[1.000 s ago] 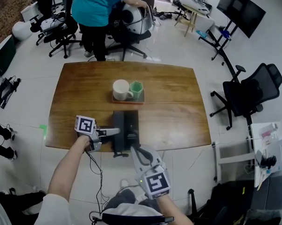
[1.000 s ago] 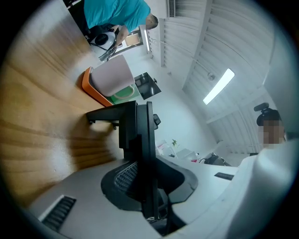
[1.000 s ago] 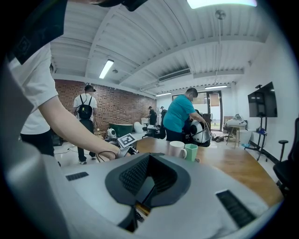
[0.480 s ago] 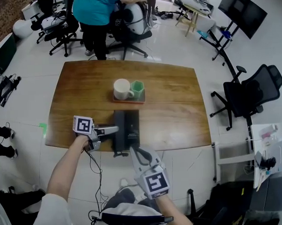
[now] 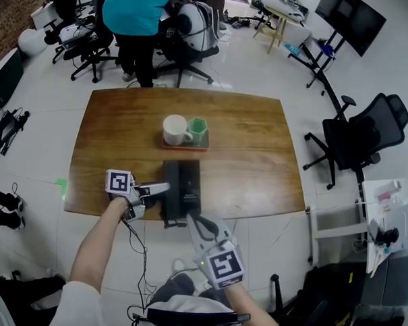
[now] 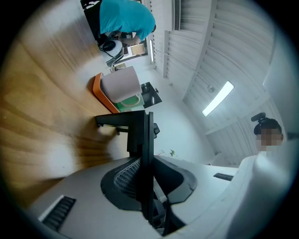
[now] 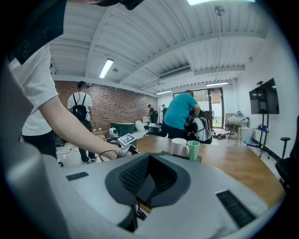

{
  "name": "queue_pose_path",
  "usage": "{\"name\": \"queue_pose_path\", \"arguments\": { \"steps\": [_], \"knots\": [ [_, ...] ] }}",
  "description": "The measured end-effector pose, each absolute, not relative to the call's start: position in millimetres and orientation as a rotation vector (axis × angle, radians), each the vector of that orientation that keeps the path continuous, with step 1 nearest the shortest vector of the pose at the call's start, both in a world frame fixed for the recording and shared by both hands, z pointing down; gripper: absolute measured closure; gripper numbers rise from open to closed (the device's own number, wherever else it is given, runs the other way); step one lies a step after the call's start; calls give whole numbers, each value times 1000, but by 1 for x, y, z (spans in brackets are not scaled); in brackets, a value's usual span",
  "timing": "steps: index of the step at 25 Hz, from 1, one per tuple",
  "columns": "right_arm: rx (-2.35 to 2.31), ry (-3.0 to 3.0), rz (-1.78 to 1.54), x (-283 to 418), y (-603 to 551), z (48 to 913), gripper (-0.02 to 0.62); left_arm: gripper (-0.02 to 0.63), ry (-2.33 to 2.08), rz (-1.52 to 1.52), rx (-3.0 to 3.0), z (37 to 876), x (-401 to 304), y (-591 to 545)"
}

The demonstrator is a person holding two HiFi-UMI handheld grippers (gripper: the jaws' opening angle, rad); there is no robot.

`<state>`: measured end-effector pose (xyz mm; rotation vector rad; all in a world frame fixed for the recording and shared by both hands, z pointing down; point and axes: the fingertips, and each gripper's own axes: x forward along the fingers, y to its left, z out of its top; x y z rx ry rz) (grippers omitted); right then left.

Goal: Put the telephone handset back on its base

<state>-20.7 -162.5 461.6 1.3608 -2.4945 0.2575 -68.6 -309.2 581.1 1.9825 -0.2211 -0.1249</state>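
Black against the wood, the telephone handset [image 5: 171, 189] seems to lie along the left side of its base [image 5: 191, 186], though in the head view the two merge into one dark block, so how it is seated is hard to judge. Base and handset sit near the front edge of the brown wooden surface [image 5: 257, 143], roughly at its middle.

The left gripper [image 5: 166, 187] points at the handset from the left, with its tips just at the handset's edge. Its own view shows the jaws drawn together with no gap between them (seen edge-on, since the gripper is rolled onto its side). The right gripper [image 5: 192, 216] hangs off the front edge of the surface, just beside the near end of the base. Its jaws are likewise closed, with nothing between them.

Behind the base, towards the far side, an orange tray [image 5: 187, 147] carries a white mug [image 5: 175, 130] and a green cup [image 5: 198, 128] side by side. Beyond the far edge stands a person in a teal top [image 5: 133, 13]. A black office chair [image 5: 361, 135] stands well off to the right.
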Motion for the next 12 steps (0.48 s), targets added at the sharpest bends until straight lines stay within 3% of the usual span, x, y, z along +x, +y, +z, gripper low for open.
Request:
{"name": "queue_pose_path", "arguments": {
  "steps": [9,12],
  "knots": [
    [1358,-2500,248,-19,-163,462,591,526,-266,-102,2056,580,-70,-312],
    [1363,-2500,252,-18,-160,461,591,490,-325,-85,2005,587,-76,-312]
  ]
}}
